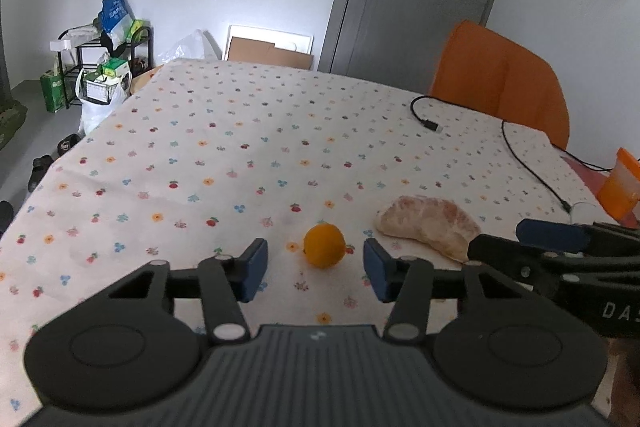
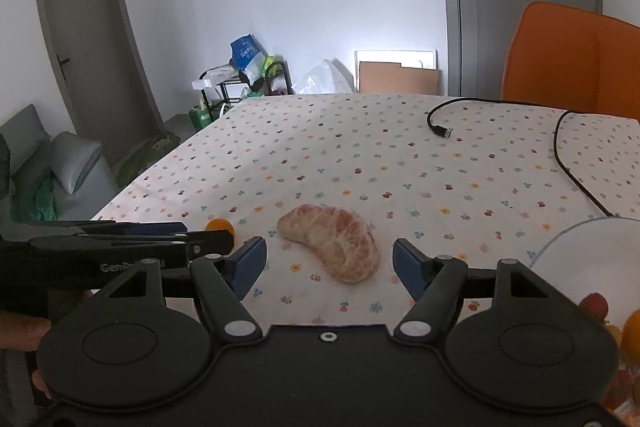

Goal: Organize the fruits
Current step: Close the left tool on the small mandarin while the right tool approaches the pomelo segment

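Observation:
A small round orange fruit (image 1: 324,245) lies on the flowered tablecloth (image 1: 240,155), just ahead of my left gripper (image 1: 316,269), whose blue pads stand apart on either side of it without touching. To its right lies a peeled pomelo piece (image 1: 428,227). In the right wrist view that pomelo piece (image 2: 332,241) sits between and slightly beyond the pads of my right gripper (image 2: 330,265), which is open and clear of it. The orange fruit (image 2: 219,225) peeks out behind the left gripper's fingers (image 2: 132,239). The right gripper's fingers (image 1: 560,243) cross the left view's right side.
A black cable (image 1: 520,155) with a plug runs across the far right of the table. An orange chair (image 1: 504,83) stands behind it. A white bowl (image 2: 592,259) with fruit sits at the right edge, by an orange container (image 1: 620,187). Clutter and a rack (image 1: 100,67) stand beyond the table.

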{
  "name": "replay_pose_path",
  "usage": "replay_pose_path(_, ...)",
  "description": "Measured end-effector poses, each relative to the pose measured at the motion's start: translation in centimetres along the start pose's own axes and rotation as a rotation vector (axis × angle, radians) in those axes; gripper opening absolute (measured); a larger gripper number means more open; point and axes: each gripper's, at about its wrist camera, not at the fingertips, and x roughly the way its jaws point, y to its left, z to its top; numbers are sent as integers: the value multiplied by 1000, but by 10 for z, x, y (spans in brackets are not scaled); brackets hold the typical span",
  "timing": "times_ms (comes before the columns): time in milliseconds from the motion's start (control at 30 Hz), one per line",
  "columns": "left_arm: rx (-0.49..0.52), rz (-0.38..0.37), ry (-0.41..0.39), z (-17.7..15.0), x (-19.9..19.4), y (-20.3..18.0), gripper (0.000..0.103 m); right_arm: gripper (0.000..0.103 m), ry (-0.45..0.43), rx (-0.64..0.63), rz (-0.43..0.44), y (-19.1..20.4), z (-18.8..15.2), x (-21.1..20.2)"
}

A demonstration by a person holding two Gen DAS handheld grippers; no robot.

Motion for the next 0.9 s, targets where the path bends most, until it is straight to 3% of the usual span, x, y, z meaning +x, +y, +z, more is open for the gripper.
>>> replay_pose_path(100, 11, 12, -10, 1, 3, -2, 40, 70, 8, -5, -3, 0, 1, 5)
replay_pose_path(167, -3, 2, -8, 2, 4, 1, 21, 70, 14, -4, -7, 0, 2, 9)
replay_pose_path(900, -69, 36, -31, -10, -25, 39, 21, 71, 87, -82, -50, 11, 7, 52)
